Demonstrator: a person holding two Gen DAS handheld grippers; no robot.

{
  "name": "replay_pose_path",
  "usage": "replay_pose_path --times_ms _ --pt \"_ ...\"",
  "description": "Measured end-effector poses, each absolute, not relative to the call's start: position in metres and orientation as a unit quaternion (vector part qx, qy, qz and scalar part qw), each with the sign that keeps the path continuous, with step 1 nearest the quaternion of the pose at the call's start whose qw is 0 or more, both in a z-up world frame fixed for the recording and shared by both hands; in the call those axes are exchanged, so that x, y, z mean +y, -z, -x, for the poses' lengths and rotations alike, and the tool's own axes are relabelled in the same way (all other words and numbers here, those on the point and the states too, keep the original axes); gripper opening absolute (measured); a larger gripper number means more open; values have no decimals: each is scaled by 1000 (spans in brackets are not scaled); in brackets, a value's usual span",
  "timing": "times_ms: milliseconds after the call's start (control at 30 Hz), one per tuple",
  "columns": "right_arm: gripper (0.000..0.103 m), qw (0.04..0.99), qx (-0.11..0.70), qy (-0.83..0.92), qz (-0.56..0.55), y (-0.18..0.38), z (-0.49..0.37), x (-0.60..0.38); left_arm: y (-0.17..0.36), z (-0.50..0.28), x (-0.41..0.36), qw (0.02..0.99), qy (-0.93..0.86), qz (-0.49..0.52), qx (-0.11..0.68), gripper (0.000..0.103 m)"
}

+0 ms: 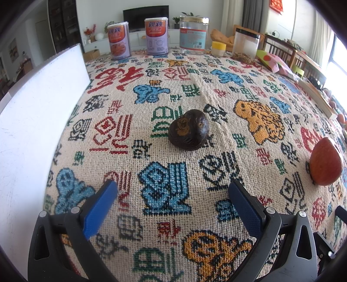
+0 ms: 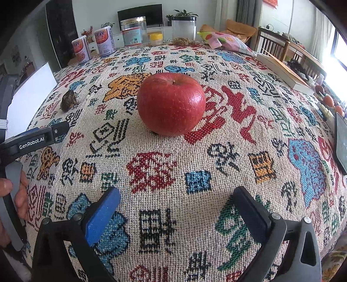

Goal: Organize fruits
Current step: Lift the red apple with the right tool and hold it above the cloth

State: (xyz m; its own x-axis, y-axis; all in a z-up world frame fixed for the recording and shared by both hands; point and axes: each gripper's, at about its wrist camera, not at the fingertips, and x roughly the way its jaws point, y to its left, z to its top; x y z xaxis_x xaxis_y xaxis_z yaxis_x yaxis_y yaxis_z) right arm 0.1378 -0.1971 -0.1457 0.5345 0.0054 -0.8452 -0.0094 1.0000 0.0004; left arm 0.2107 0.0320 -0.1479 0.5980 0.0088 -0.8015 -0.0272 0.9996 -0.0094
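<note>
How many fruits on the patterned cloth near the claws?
2. A red apple sits ahead of the right claw; a dark brown wrinkled fruit lies ahead of the left claw. More may be hidden off-frame.

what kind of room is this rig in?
Most likely a home living and dining room: a table under a woven tablecloth, a TV on a cabinet behind, wooden chairs, houseplants.

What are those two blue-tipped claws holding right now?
Nothing. The left gripper is open, short of the dark brown fruit; the right gripper is open, short of the red apple.
</note>
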Motion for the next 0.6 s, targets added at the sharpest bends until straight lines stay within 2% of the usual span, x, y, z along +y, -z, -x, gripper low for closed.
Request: replay_pose_path --times_ms 600 --pt "103 878 479 -8 3 146 -135 -199 148 -211 32 894 -10 11 448 103"
